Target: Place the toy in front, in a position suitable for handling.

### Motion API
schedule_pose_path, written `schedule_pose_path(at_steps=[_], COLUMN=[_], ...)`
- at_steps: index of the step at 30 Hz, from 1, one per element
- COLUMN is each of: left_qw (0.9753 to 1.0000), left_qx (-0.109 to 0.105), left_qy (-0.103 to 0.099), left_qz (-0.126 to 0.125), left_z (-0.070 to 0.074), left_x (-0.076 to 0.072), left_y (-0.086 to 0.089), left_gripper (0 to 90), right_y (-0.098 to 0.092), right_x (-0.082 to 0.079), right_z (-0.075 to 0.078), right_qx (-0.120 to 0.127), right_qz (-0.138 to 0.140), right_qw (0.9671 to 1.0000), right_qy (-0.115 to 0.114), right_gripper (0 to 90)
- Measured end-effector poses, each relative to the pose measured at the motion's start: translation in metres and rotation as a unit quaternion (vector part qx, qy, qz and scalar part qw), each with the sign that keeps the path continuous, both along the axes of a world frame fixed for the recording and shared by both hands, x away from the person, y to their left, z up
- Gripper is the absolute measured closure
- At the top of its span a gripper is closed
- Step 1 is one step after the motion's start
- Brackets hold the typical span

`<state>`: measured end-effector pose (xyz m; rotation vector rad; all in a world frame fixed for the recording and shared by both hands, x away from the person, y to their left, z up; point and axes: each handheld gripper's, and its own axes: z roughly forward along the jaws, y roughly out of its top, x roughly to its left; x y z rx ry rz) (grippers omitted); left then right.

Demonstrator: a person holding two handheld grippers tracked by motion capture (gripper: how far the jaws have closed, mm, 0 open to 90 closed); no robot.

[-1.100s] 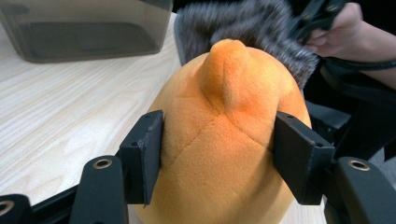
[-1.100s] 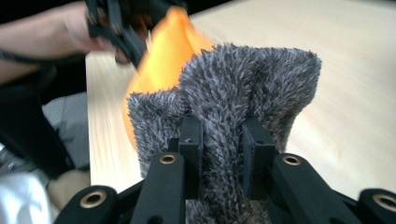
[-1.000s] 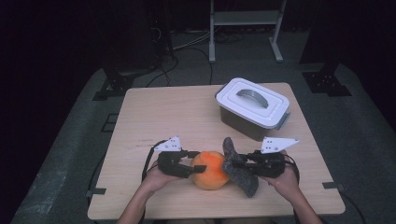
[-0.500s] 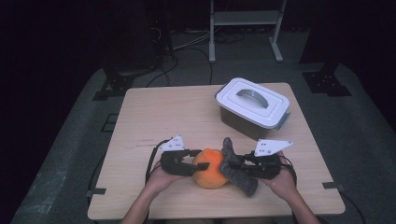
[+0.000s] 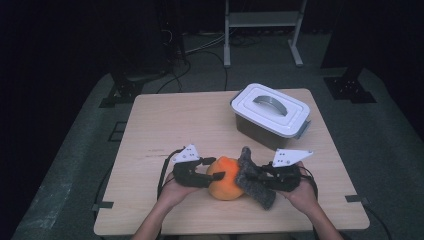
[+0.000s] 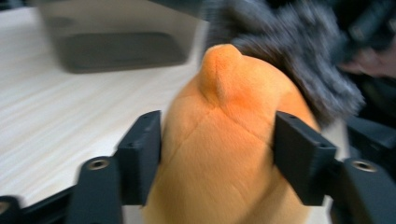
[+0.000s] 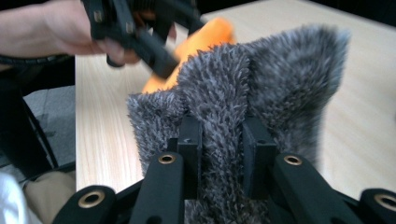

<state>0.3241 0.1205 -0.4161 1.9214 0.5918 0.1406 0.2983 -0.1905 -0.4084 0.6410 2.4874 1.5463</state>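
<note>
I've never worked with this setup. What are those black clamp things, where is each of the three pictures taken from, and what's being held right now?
There is no robot arm: a person holds a hand-held gripper in each hand. The high view looks down on the wooden table; the other two views come from cameras riding on the grippers, looking along their black jaws. The left hand-held gripper is clamped on the sides of an orange plush toy. The right hand-held gripper pinches a fold of grey furry fabric that touches the toy. Farther back stands a container with a white handled lid, closed.

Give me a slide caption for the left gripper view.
Left gripper clamps a round orange plush toy, shaggy grey fabric behind it.
</note>
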Motion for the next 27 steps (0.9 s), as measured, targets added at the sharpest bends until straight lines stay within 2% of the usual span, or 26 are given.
schedule_pose_path(at_steps=[2,4,5,8,9,11,14,16,18,19,20,24,25,27], left_qw=[1.0000,1.0000,0.9999,0.9991,0.9988,0.9991,0.9993,0.9987,0.9986,0.9974,0.9970,0.9932,0.9926,0.9933], left_qx=[0.002,-0.002,-0.002,-0.001,0.001,0.002,-0.014,-0.011,-0.010,-0.010,-0.009,-0.002,-0.004,-0.015], left_qy=[-0.004,-0.003,-0.001,-0.002,-0.005,-0.008,0.008,0.006,0.004,0.004,0.002,-0.004,-0.006,-0.003], left_qz=[-0.002,-0.006,-0.014,-0.041,-0.048,-0.042,-0.032,-0.049,-0.052,-0.072,-0.077,-0.116,-0.122,-0.114], left_z=[0.001,0.000,0.000,0.000,-0.001,0.000,0.000,0.000,0.000,-0.001,-0.001,0.001,0.002,0.002], left_x=[-0.001,-0.002,-0.003,-0.006,-0.007,-0.008,-0.005,-0.007,-0.008,-0.010,-0.010,-0.012,-0.011,-0.009], left_y=[0.000,-0.003,-0.005,-0.012,-0.014,-0.014,-0.011,-0.012,-0.014,-0.017,-0.018,-0.016,-0.015,-0.013], left_gripper=[37.7,39.1,39.5,38.9,38.4,38.3,38.0,36.7,36.6,36.6,36.6,32.6,29.9,25.6], right_y=[-0.003,-0.005,-0.005,-0.002,0.000,0.003,-0.002,-0.008,-0.010,-0.010,-0.009,-0.004,-0.005,-0.006], right_x=[0.002,0.002,0.001,-0.002,-0.003,-0.003,0.001,0.004,0.003,0.002,0.001,0.000,0.000,0.001], right_z=[-0.002,0.001,0.004,0.011,0.012,0.008,0.003,0.001,0.001,0.005,0.007,0.005,0.004,0.003], right_qx=[-0.003,0.003,0.005,0.030,0.028,0.015,0.015,0.016,0.016,0.022,0.026,0.019,0.021,0.020], right_qz=[-0.004,-0.009,-0.010,-0.004,-0.001,0.004,0.001,-0.004,-0.007,-0.008,-0.006,0.011,0.016,0.021], right_qw=[0.9999,0.9999,0.9999,0.9995,0.9996,0.9998,0.9999,0.9998,0.9997,0.9997,0.9996,0.9997,0.9996,0.9994], right_qy=[0.009,0.007,0.002,-0.004,-0.008,-0.010,0.007,0.015,0.015,0.011,0.010,0.009,0.013,0.016], right_gripper=[72.0,72.1,72.2,72.1,71.9,71.7,71.8,71.9,71.8,71.3,71.2,71.4,71.5,71.7])
